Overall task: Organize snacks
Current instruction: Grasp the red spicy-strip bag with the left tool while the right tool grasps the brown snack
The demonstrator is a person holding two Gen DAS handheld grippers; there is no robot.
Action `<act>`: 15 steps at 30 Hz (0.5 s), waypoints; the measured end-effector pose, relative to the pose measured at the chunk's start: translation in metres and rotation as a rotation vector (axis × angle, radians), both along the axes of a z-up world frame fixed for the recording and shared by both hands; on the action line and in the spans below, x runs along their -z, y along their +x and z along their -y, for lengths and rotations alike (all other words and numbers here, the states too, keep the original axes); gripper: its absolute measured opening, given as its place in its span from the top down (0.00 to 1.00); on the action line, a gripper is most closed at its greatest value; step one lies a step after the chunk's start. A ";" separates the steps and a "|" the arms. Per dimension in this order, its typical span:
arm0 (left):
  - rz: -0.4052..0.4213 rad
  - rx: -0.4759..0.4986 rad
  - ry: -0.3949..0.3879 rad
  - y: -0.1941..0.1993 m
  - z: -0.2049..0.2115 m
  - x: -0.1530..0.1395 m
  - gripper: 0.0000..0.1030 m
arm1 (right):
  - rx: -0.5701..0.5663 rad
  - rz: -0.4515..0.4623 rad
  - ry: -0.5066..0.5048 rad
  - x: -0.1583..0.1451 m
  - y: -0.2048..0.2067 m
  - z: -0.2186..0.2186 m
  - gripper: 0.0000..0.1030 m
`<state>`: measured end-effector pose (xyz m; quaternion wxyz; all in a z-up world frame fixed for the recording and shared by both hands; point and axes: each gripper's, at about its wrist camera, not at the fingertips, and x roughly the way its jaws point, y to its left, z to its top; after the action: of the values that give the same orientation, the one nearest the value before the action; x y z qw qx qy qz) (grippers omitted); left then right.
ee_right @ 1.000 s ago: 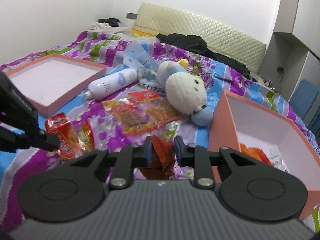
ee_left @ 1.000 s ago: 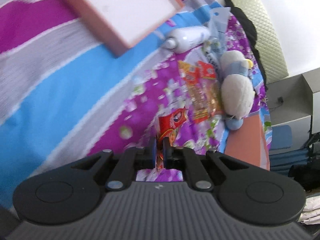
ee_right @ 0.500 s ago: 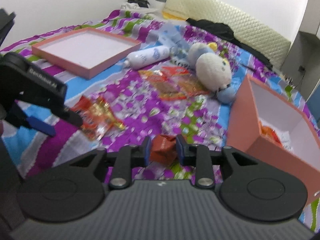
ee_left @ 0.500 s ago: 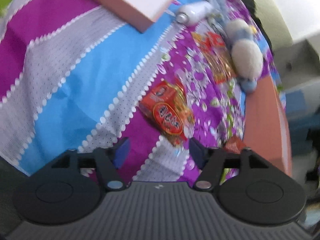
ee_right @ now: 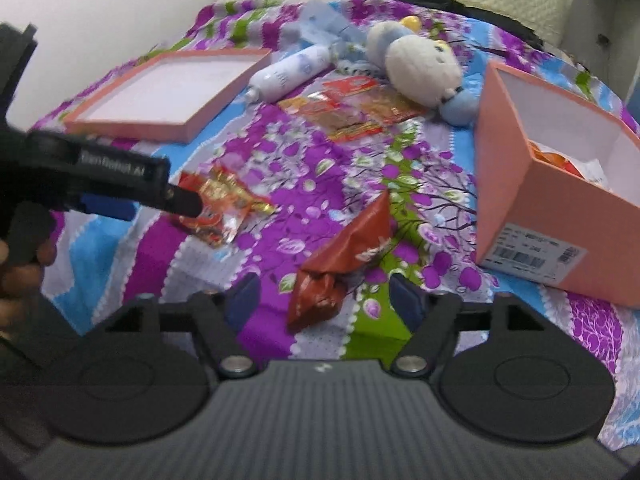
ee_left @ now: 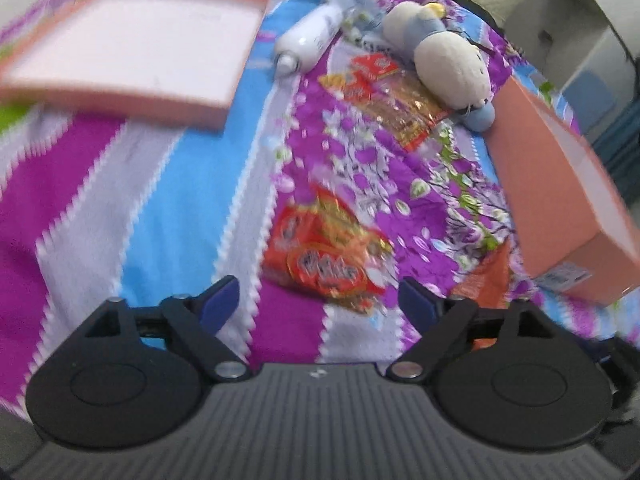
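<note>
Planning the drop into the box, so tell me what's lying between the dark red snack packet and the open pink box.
Only bare bedspread; the right wrist view shows nothing between the dark red packet and the pink box.

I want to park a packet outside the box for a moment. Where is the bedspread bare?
Bare: the striped stretch between the box lid and the red-orange snack pack, and the floral patch between that pack and the pink box. Crowded: by the plush toy, bottle and flat snack packets.

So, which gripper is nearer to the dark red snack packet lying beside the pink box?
Right. The right gripper is open around the dark red snack packet. The left gripper is farther off, over the orange-red snack bag.
</note>
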<state>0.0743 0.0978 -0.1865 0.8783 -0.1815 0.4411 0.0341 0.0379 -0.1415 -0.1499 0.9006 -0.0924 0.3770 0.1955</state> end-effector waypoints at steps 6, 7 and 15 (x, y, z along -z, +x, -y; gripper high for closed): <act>0.011 0.091 0.131 0.023 0.008 0.006 0.11 | 0.062 -0.045 0.036 0.017 0.022 0.005 0.30; 0.012 0.105 0.142 0.026 0.009 0.009 0.11 | 0.067 -0.056 0.042 0.020 0.026 0.005 0.30; 0.018 0.226 0.223 0.051 0.020 0.033 0.11 | 0.072 -0.113 0.077 0.043 0.050 0.002 0.36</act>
<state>0.1252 0.0776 -0.2191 0.8952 -0.0324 0.4441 -0.0178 0.0883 -0.1436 -0.1926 0.8872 -0.0329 0.4225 0.1824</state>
